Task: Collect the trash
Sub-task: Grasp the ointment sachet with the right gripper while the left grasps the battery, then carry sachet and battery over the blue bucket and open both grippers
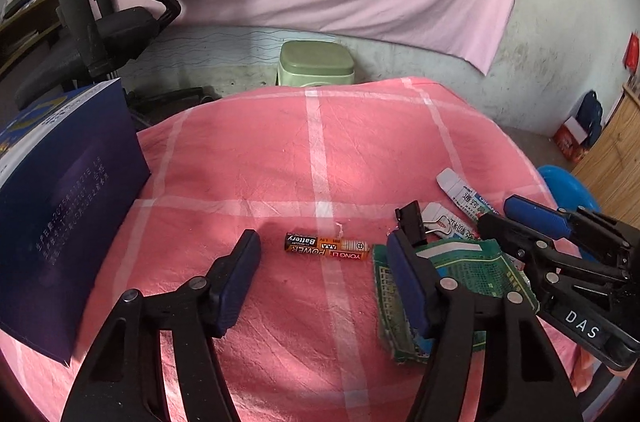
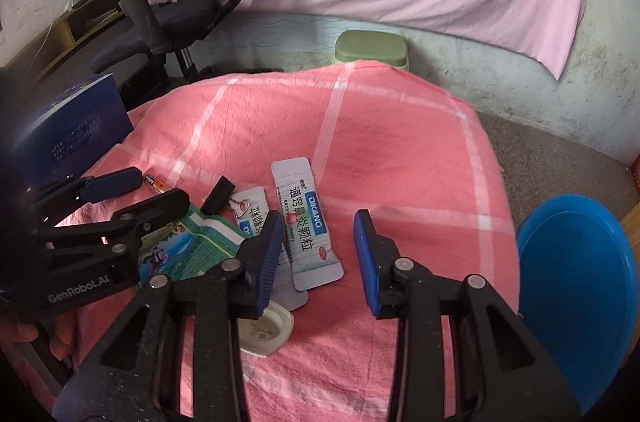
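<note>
An orange and black AAA battery (image 1: 326, 247) lies on the pink checked cloth (image 1: 280, 150), just ahead of my left gripper (image 1: 324, 278), which is open with nothing between its pads. That gripper's right finger rests over a green packet (image 1: 480, 270). In the right wrist view, my right gripper (image 2: 318, 258) is open over a white sachet with blue print (image 2: 308, 218); the pads are not pressing on it. A second sachet (image 2: 250, 212), a small black piece (image 2: 218, 196), the green packet (image 2: 188, 246) and a white lid (image 2: 264, 330) lie close by. The left gripper (image 2: 136, 194) shows at the left.
A dark blue box (image 1: 60, 202) stands at the cloth's left edge. A green stool (image 1: 316, 62) and an office chair (image 1: 100, 34) are beyond the far edge. A blue round seat (image 2: 576, 262) sits low on the right. A pink sheet hangs behind.
</note>
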Demonstrator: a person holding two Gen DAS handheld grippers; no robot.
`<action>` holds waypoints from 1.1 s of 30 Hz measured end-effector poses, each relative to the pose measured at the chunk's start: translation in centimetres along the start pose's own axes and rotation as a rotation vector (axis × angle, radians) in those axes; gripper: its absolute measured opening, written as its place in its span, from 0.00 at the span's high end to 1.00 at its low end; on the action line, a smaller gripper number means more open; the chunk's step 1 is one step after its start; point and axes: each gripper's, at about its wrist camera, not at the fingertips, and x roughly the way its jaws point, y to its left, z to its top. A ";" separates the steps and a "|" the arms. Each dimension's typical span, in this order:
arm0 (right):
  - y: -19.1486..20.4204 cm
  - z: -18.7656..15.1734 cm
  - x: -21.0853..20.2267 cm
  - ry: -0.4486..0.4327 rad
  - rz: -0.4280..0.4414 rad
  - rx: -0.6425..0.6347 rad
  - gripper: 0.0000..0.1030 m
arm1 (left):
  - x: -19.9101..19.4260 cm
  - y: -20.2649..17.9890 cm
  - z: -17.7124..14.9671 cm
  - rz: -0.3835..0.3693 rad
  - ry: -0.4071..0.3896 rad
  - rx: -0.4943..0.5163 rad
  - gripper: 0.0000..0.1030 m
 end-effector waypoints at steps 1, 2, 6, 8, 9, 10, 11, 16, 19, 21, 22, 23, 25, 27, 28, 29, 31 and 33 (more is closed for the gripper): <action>0.0 0.0 0.0 0.003 0.001 0.000 0.49 | 0.1 0.0 0.0 0.005 0.002 0.004 0.45; 0.0 0.0 0.1 0.011 0.004 -0.002 0.49 | 0.2 -0.1 0.0 0.007 0.002 0.005 0.47; 0.1 0.0 0.4 0.029 0.001 -0.008 0.50 | 0.3 0.2 -0.1 0.011 -0.001 -0.015 0.64; 0.1 -0.1 0.4 0.030 0.005 -0.004 0.56 | 0.3 0.5 -0.1 -0.007 -0.005 -0.029 0.64; 0.0 -0.1 0.4 0.032 0.009 0.002 0.60 | 0.2 0.5 -0.1 -0.009 -0.007 -0.031 0.64; 0.0 -0.1 0.4 0.034 0.007 0.005 0.64 | 0.1 0.5 -0.1 -0.009 -0.010 -0.031 0.64; 0.1 -0.1 0.4 0.033 0.004 0.006 0.64 | 0.0 0.5 -0.2 -0.009 -0.014 -0.030 0.64; 0.2 -0.4 -0.2 0.011 -0.016 0.010 0.66 | -0.9 1.0 -0.2 -0.025 -0.048 -0.049 0.64; -0.3 -0.5 -1.2 -0.035 -0.021 0.043 0.66 | -1.7 1.5 -0.2 -0.031 -0.083 -0.073 0.64; -1.0 -0.7 -2.3 -0.088 -0.019 0.082 0.66 | -2.5 1.6 -0.2 -0.043 -0.124 -0.085 0.64; -1.3 -0.8 -2.9 -0.119 -0.015 0.102 0.66 | -3.1 1.6 -0.2 -0.050 -0.155 -0.089 0.64; -1.6 -1.1 -3.7 -0.154 -0.011 0.125 0.66 | -3.6 1.5 -0.2 -0.057 -0.187 -0.090 0.64; -2.3 -1.6 -5.3 -0.234 -0.001 0.170 0.66 | -5.0 1.0 -0.2 -0.077 -0.265 -0.087 0.64; -2.9 -2.3 -7.2 -0.330 0.003 0.205 0.66 | -6.6 0.3 -0.3 -0.096 -0.348 -0.078 0.64; -2.8 -2.6 -7.8 -0.358 0.004 0.210 0.66 | -7.1 0.0 -0.4 -0.104 -0.377 -0.072 0.64; -2.9 -2.8 -8.6 -0.396 0.002 0.214 0.66 | -7.8 -0.4 -0.5 -0.109 -0.413 -0.063 0.64; -2.7 -3.1 -9.8 -0.464 -0.004 0.211 0.66 | -9.2 -1.4 -0.8 -0.118 -0.487 -0.041 0.64; -2.2 -3.5 -11.1 -0.534 -0.023 0.195 0.66 | -10.5 -2.1 -0.9 -0.140 -0.549 -0.026 0.64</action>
